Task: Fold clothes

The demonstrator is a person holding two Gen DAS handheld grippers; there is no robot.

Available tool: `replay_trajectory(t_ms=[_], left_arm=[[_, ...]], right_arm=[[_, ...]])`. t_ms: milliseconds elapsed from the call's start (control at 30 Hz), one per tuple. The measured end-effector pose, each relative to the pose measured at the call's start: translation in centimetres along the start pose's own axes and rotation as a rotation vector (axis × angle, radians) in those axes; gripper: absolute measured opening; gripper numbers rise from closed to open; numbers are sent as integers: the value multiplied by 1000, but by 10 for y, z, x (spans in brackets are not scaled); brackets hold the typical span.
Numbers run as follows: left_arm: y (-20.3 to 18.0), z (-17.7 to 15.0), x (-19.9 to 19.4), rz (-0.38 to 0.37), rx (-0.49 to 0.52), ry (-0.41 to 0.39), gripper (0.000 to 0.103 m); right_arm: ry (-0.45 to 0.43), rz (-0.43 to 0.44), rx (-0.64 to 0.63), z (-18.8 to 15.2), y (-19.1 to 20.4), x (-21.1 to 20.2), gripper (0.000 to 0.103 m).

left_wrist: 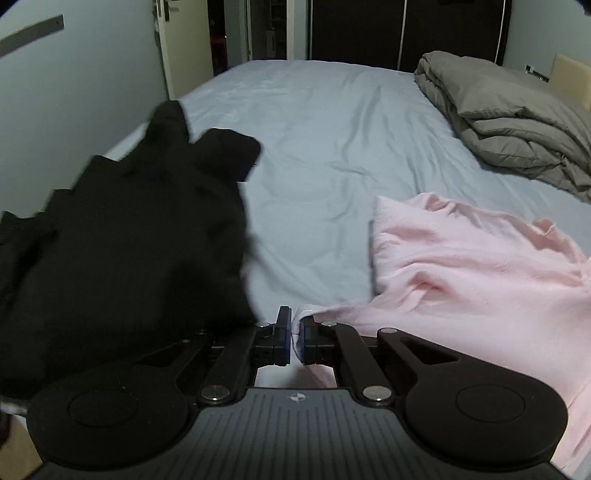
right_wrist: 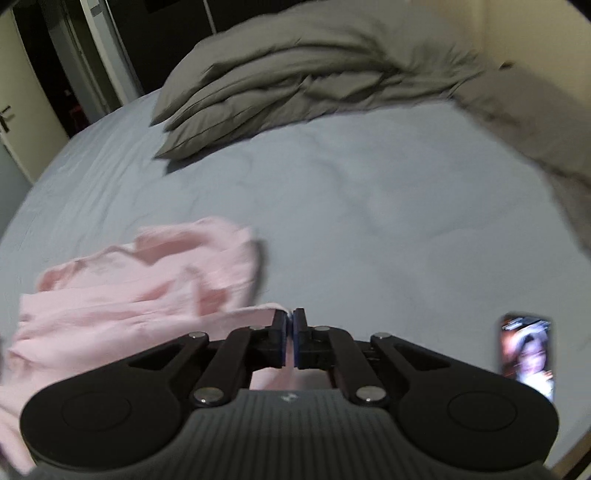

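Note:
A pale pink garment (left_wrist: 461, 273) lies rumpled on the blue bed sheet (left_wrist: 317, 147), stretching right from my left gripper (left_wrist: 294, 332). That gripper is shut on the garment's near edge, with pink cloth pinched between the blue pads. In the right wrist view the same pink garment (right_wrist: 129, 295) spreads to the left, and my right gripper (right_wrist: 290, 332) is shut on another part of its edge. A black garment (left_wrist: 129, 251) lies in a heap on the left side of the bed, beside the left gripper.
A folded grey duvet (left_wrist: 517, 122) sits at the far right of the bed, large in the right wrist view (right_wrist: 314, 70). A lit phone (right_wrist: 528, 350) lies on the sheet (right_wrist: 369, 206) to the right. A doorway (left_wrist: 229, 37) and dark wardrobe (left_wrist: 406, 29) stand beyond.

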State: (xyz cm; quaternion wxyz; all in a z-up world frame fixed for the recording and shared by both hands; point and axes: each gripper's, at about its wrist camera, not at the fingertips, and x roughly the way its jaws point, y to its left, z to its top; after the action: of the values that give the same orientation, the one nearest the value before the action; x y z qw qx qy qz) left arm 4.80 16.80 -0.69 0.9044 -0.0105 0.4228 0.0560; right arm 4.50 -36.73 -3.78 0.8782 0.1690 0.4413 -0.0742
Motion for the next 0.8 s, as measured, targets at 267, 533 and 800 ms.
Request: replay_trajectory(t_ms=[267,533,800], left_arm=[[-17,-19,-7,70,240,-3,3],[-6,-25,4,-38,132,52,6],[11,-30,9,-122,-5,102,43]], right_arm=[[-44,-60,-30,-9,-29,-17,4],[26,-64,-86,-15,-20,6,6],[63,-40,-86,-19,-17,7,11]])
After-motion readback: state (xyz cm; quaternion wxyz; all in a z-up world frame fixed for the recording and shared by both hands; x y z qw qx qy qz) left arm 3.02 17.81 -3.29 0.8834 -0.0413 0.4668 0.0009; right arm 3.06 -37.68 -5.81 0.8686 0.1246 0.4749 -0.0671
